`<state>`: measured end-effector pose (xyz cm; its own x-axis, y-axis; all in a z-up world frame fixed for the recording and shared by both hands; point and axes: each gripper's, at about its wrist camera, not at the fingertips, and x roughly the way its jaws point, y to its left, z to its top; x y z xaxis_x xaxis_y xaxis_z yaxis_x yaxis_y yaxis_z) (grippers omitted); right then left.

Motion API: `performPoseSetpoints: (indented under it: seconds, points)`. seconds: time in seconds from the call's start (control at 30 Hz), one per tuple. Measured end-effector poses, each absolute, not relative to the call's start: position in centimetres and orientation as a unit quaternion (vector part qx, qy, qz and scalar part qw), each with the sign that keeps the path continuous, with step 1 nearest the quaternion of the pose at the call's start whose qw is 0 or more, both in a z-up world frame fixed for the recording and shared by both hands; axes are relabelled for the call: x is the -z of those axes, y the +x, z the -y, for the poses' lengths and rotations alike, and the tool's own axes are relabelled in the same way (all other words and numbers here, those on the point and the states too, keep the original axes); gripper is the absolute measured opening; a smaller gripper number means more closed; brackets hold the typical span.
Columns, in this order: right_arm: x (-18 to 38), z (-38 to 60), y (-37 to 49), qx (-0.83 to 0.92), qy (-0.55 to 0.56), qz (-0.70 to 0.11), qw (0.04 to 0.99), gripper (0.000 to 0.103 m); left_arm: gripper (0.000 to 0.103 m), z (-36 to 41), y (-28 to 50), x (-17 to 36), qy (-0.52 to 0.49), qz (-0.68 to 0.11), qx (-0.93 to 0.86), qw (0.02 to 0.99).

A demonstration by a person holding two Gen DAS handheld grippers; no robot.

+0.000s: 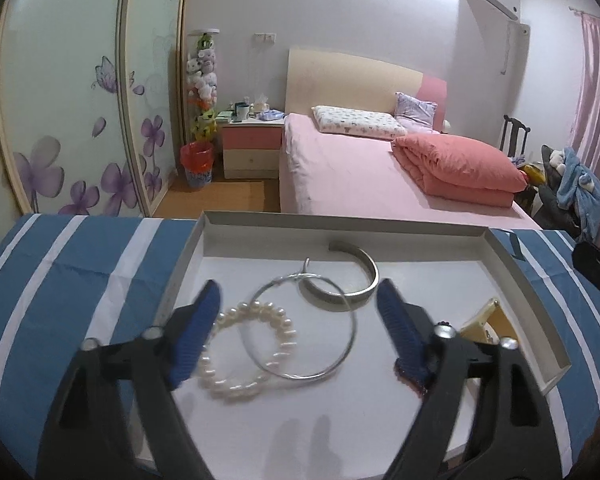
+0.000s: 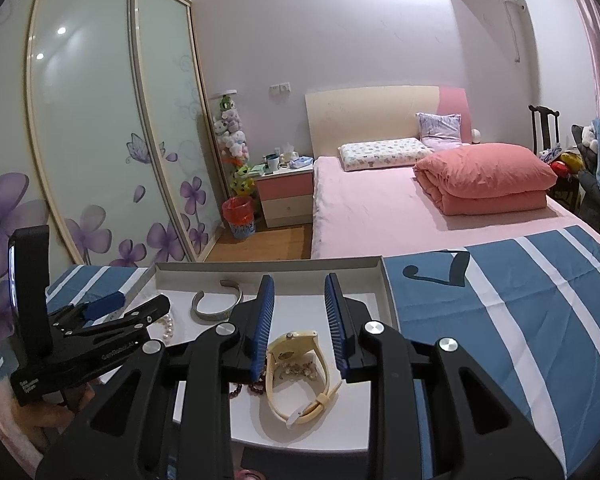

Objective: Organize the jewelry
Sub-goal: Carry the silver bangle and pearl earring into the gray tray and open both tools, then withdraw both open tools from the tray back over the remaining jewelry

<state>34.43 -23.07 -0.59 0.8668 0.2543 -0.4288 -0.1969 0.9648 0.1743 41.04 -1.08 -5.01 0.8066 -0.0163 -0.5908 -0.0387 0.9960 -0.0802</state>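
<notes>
Left wrist view: your left gripper (image 1: 298, 304), jaws spread wide with nothing between the pads, hangs over the shallow white cardboard tray (image 1: 384, 229) that lies on the blue-and-white striped cloth (image 1: 60, 280). Toward the tray's left edge lie a white pearl bead bracelet (image 1: 249, 354), a thin silver wire hoop (image 1: 302, 326) overlapping it, and, nearer the far edge, an open silver cuff bangle (image 1: 350, 280).

Right wrist view: your right gripper (image 2: 300, 320) stands partly open, jaws apart and gripping nothing, above a cream-yellow wristwatch (image 2: 300, 368) with a strap, near the tray's near right corner; a small pale bead chain (image 2: 296, 368) lies inside the strap loop and dark red beads (image 2: 250, 389) lie just beside it.

The step in hand appears to be picking one piece on the left. Because hoop and pearls overlap, bring the blue pads (image 1: 204, 328) down on either side of a single piece and close on it alone, or both may lift together. Settle the fingertips low against the tray floor before closing, since the wire is thin and could slip out.
</notes>
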Motion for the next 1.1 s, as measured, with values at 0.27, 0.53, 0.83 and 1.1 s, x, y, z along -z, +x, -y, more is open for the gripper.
performPoseSetpoints:
  seconds: [0.27, 0.53, 0.83, 1.1]
  points:
    - [0.7, 23.4, 34.7, -0.117, 0.066, -0.232, 0.963, 0.028, 0.081, -0.1, 40.6, 4.3, -0.053, -0.298, -0.019, 0.953]
    - [0.5, 22.8, 34.2, -0.121, 0.060, -0.233, 0.963, 0.028, 0.081, -0.1, 39.7, 3.7, -0.047, -0.294, -0.019, 0.954]
    - [3.4, 22.1, 29.9, -0.157, -0.005, -0.317, 0.935, 0.028, 0.081, -1.3, 33.1, 3.2, -0.031, -0.292, 0.001, 0.956]
    - [7.1, 21.4, 26.5, -0.179, -0.032, -0.394, 0.901, 0.028, 0.081, -2.3, 27.0, 5.1, -0.030, -0.330, 0.025, 0.943]
